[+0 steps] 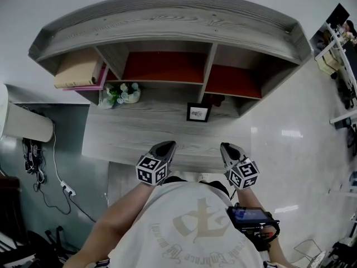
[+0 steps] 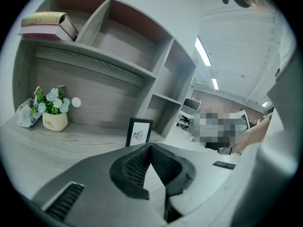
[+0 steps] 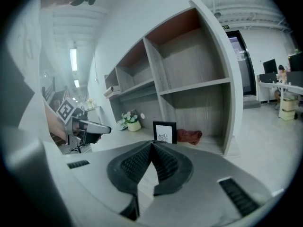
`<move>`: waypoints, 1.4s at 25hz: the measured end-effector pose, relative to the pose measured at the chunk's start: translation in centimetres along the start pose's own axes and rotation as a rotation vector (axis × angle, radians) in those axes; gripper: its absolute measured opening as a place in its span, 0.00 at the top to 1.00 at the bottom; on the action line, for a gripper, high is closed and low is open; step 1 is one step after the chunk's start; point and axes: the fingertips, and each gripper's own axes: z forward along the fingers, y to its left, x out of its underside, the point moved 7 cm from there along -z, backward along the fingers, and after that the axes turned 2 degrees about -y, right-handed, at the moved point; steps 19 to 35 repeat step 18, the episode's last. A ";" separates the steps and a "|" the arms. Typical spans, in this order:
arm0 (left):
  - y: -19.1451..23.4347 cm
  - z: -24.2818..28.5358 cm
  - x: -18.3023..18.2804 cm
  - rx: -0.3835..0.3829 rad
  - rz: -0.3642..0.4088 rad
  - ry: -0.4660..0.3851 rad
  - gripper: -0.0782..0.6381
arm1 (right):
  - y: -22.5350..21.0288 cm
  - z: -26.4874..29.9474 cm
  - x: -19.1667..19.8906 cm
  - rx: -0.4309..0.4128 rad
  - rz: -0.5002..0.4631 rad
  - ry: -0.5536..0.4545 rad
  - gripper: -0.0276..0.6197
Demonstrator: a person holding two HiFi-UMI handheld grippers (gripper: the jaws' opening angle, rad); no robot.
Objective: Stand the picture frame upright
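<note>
A small black picture frame (image 1: 198,113) with a white print stands upright on the grey wooden desk (image 1: 139,133), under the shelf unit. It also shows in the left gripper view, picture frame (image 2: 138,132), and in the right gripper view, picture frame (image 3: 164,132). My left gripper (image 1: 168,146) hovers over the desk's front edge, shut and empty, well short of the frame. My right gripper (image 1: 227,147) is beside it, also shut with nothing held. The jaws meet at their tips in both gripper views, left gripper (image 2: 150,145) and right gripper (image 3: 152,144).
A shelf unit (image 1: 167,43) with open compartments sits on the desk. Books (image 1: 78,71) lie in its left compartment. A small flower pot (image 1: 122,94) stands at the desk's left. A reddish cloth (image 3: 189,136) lies behind the frame.
</note>
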 end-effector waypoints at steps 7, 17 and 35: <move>-0.8 -0.8 0.4 0.050 0.024 0.005 0.88 | 2.0 -1.3 0.7 0.019 0.005 -0.016 0.95; -0.8 -1.3 1.0 0.070 0.025 0.010 0.88 | 3.4 -2.0 1.0 0.042 0.005 -0.038 0.95; -0.8 -1.5 1.1 0.070 0.022 0.010 0.88 | 3.5 -2.1 1.0 0.043 0.006 -0.039 0.95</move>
